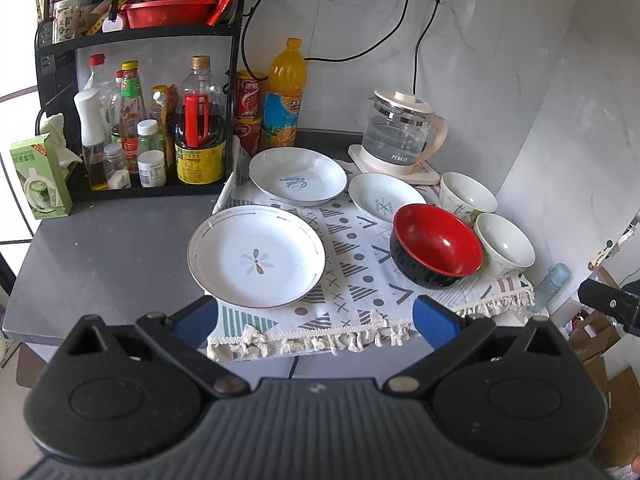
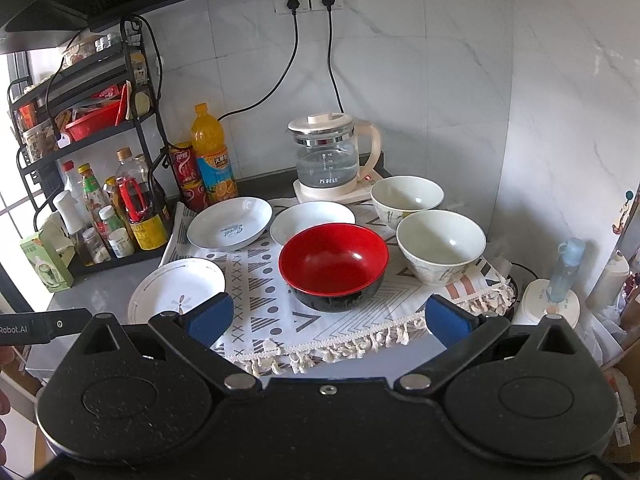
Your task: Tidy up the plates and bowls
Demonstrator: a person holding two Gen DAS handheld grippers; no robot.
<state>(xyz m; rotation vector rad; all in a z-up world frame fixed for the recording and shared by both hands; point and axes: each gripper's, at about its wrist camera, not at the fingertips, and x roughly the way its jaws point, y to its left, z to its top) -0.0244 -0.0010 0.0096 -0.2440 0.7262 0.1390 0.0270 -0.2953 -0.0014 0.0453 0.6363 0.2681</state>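
On a patterned cloth (image 1: 344,264) lie three white plates: a large flower plate (image 1: 256,256) (image 2: 176,292) at front left, a "Sweet" plate (image 1: 298,176) (image 2: 230,224) behind it, and a smaller plate (image 1: 380,196) (image 2: 308,216). A red and black bowl (image 1: 436,246) (image 2: 334,266) sits at the middle right. Two white bowls (image 1: 466,196) (image 1: 504,244) (image 2: 406,196) (image 2: 440,246) stand to its right. My left gripper (image 1: 316,320) is open and empty before the cloth's front edge. My right gripper (image 2: 328,320) is open and empty, just in front of the red bowl.
A black rack of sauce bottles (image 1: 152,132) (image 2: 108,208) stands at the left. An orange juice bottle (image 1: 284,96) and red cans (image 1: 248,100) stand behind the plates. A glass kettle (image 1: 400,132) (image 2: 332,160) sits on its base at the back. A green carton (image 1: 38,176) stands at the far left.
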